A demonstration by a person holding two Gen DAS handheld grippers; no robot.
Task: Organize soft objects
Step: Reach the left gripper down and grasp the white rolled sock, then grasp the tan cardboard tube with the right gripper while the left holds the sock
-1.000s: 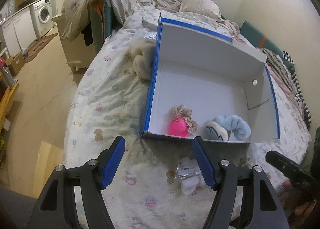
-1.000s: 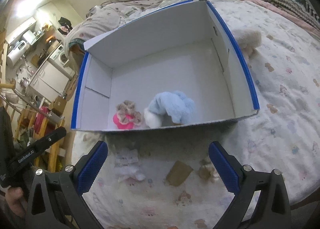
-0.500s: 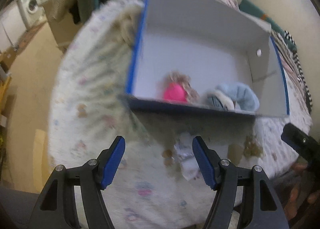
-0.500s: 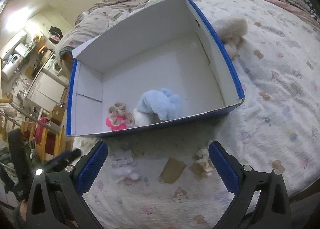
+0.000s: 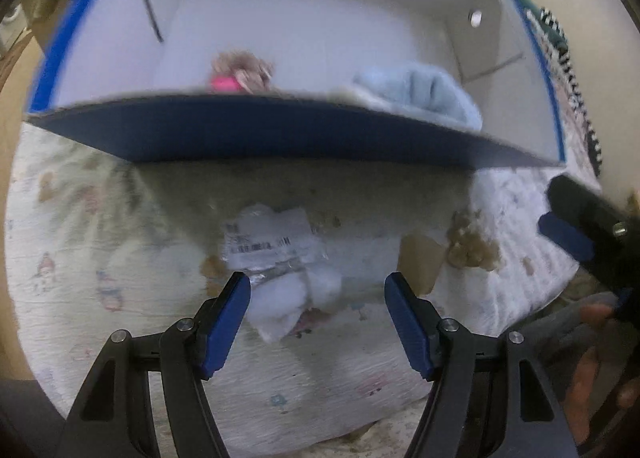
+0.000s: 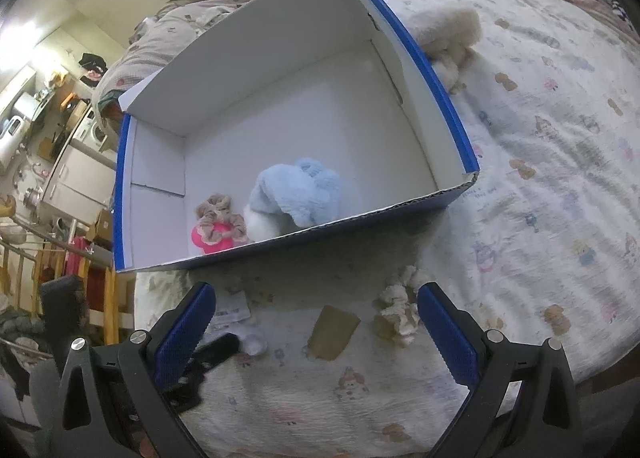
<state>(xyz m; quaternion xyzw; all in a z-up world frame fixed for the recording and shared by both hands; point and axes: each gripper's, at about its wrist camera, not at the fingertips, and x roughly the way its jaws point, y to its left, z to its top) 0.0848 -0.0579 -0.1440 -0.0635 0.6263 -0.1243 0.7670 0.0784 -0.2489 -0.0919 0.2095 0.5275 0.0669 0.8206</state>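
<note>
left gripper: the left gripper hung low over the bedspread with its jaws spread wide and nothing between them. Lower middle of the left wrist frame.

target: a white soft thing in a crinkly plastic bag with a printed label lay right ahead of the blue pads, closer to the left pad than the right one. It sat on the bed, outside the box and just short of its near wall.

box: the blue-edged cardboard box filled the upper half of both views. A pink toy with a frilly scrunchie and a fluffy light-blue plush were already inside by the near wall.

right gripper: the right gripper was also wide open and empty. It pointed at a tan card tag and a beige scrunchie in the lower middle of its frame.

still out: a cream plush sat against the box's far side, upper right of the right wrist frame.

how I'd do it: I'd have nudged left so the bag was centred, then pinched the stuffed white part, not the loose film, which would probably slip.

watch out: the view was blurry, so I'd have settled first. The lift would need to clear the near wall.
</note>
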